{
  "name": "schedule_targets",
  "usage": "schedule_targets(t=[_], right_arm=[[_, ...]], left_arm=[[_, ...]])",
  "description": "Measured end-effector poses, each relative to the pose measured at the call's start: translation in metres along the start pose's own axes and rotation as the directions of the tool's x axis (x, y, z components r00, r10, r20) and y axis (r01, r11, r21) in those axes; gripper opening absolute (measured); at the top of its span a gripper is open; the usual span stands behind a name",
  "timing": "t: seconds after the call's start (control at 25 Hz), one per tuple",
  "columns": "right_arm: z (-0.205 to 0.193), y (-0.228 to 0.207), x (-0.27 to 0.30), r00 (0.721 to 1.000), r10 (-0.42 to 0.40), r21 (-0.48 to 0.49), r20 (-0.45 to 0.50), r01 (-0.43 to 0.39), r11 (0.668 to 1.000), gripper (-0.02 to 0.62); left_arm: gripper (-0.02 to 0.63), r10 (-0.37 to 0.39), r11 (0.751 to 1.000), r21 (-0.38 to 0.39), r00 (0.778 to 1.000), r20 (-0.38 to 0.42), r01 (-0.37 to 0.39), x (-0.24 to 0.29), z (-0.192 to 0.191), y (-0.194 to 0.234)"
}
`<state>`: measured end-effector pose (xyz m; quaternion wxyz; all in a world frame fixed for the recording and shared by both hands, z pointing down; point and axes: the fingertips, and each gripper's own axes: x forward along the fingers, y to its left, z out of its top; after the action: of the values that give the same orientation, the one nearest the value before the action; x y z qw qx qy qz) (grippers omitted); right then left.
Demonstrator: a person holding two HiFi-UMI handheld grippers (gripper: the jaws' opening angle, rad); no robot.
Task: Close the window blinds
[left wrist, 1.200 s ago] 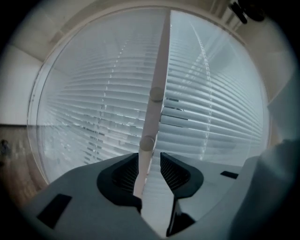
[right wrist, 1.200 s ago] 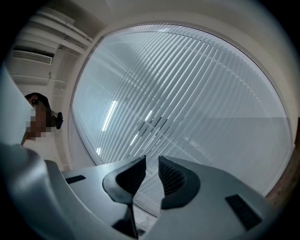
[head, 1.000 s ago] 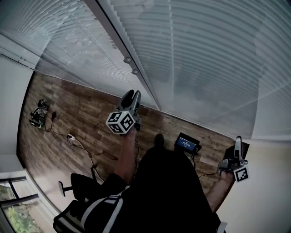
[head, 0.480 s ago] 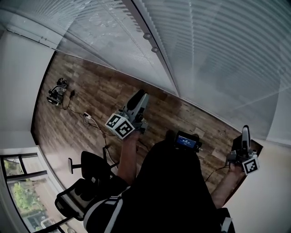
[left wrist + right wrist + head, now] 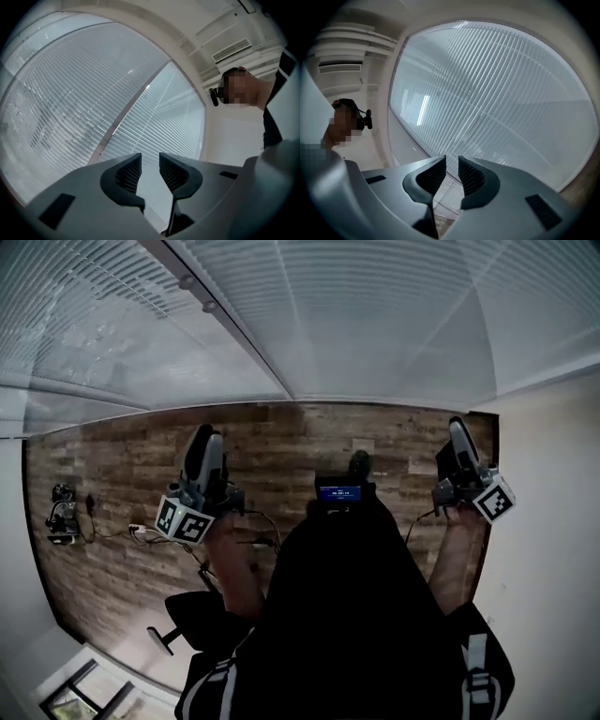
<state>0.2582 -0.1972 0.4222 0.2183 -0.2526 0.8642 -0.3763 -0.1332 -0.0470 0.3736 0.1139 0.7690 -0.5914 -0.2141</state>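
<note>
White slatted window blinds [image 5: 375,324] fill the upper head view, and a second panel [image 5: 84,343] hangs left of the mullion [image 5: 239,329]. Their slats look turned flat. My left gripper [image 5: 208,437] is held up in front of the blinds, well short of them. Its jaws have just been closing and are shut with nothing between them [image 5: 150,157]. My right gripper [image 5: 457,425] is raised at the same height near the right wall, shut and empty [image 5: 451,159]. Both gripper views look up at the blinds [image 5: 70,108] [image 5: 497,93]. No cord or wand shows near either gripper.
Below lies a wooden floor [image 5: 281,442]. On it are a black office chair [image 5: 187,615], a small device [image 5: 61,517] and a cabled power strip [image 5: 141,529]. A blue-lit screen [image 5: 339,491] sits in front of the person. A white wall [image 5: 553,521] stands at the right.
Both grippers have come up to about the same height, the left one shifting left in view. The head view has swung, so the blinds now span the whole top.
</note>
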Motion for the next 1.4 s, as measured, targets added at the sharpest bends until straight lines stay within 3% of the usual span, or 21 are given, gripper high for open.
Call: schedule_targets(t=[0.24,0.4,0.76,1.16,1.4], right_arm=[[-0.05,0.05,-0.102,0.982,-0.186,0.018,0.029,0.186,0.982,0.084],[-0.061,0.069,-0.153,0.969,-0.236,0.039,0.074,0.233,0.972,0.084],[-0.054,0.116,-0.127,0.994,-0.083,-0.039,0.076,0.086,0.995,0.084],[-0.026,0.082,-0.215,0.99,-0.119,-0.032,0.076,0.122,0.992,0.078],[-0.013,0.064,-0.251,0.994,-0.082,-0.015,0.066,0.083,0.996,0.061]], left_arm=[[0.127,-0.123,0.982,-0.146,0.992,-0.026,0.118,-0.048,-0.035,-0.018],[0.127,-0.187,0.968,-0.176,0.982,-0.026,0.18,-0.073,-0.044,-0.043],[0.127,-0.268,0.959,-0.08,0.962,0.045,0.271,-0.101,-0.007,-0.088],[0.127,-0.388,0.919,-0.102,0.92,-0.056,0.381,-0.072,-0.062,-0.2],[0.127,-0.395,0.918,-0.094,0.912,-0.11,0.386,-0.07,-0.084,-0.253]])
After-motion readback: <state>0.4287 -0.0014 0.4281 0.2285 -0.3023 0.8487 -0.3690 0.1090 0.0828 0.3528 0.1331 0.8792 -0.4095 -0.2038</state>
